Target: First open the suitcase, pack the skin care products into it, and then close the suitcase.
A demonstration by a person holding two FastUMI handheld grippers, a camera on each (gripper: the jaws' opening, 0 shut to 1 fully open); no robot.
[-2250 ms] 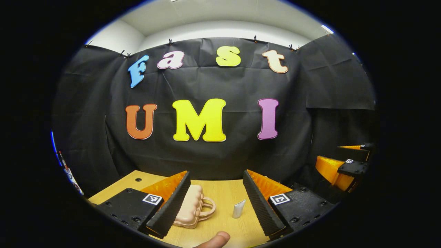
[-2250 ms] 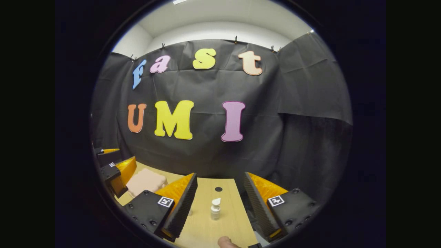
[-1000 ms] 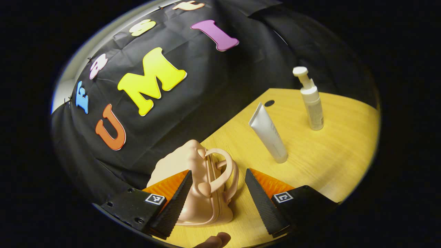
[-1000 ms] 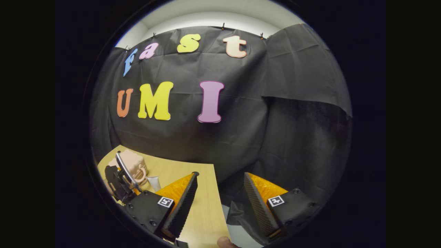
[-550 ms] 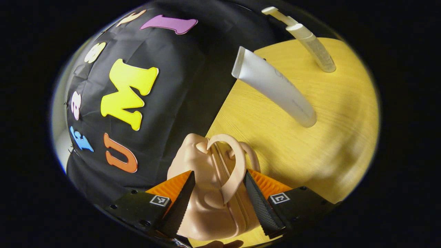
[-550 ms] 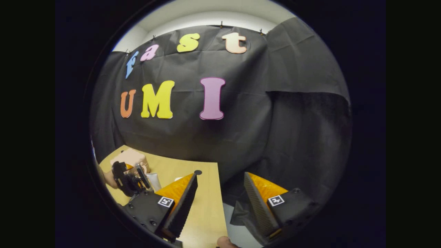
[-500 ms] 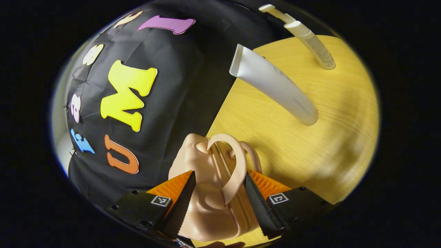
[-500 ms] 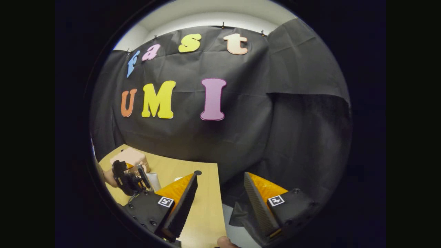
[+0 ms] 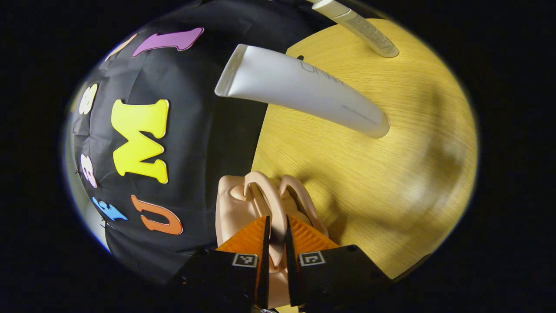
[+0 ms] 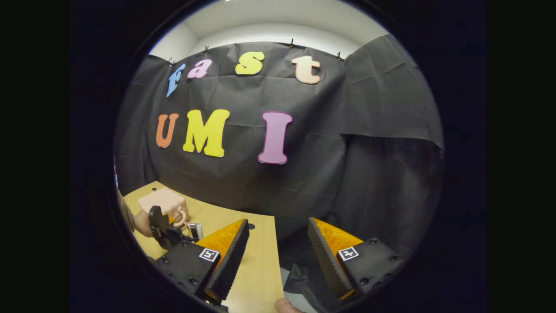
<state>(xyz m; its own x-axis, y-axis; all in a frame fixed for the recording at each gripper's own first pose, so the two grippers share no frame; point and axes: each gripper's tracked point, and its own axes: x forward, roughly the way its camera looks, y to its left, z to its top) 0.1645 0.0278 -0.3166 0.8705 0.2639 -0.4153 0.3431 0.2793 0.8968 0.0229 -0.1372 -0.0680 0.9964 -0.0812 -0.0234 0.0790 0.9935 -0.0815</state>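
The small suitcase (image 9: pixel 243 208), at the table's (image 9: pixel 391 182) far left edge, is pinched by its handle (image 9: pixel 265 204) in the left gripper (image 9: pixel 275 248), judged light, rigid and slippery; the right gripper (image 10: pixel 278 256) is held spread.

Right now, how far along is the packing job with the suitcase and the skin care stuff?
Barely started. Done: nothing packed; the suitcase looks closed. In hand: the left gripper is shut on one suitcase handle, apparently to open it, while the right gripper hangs open. Left: opening it, packing the white tube and pump bottle standing on the table, then closing.
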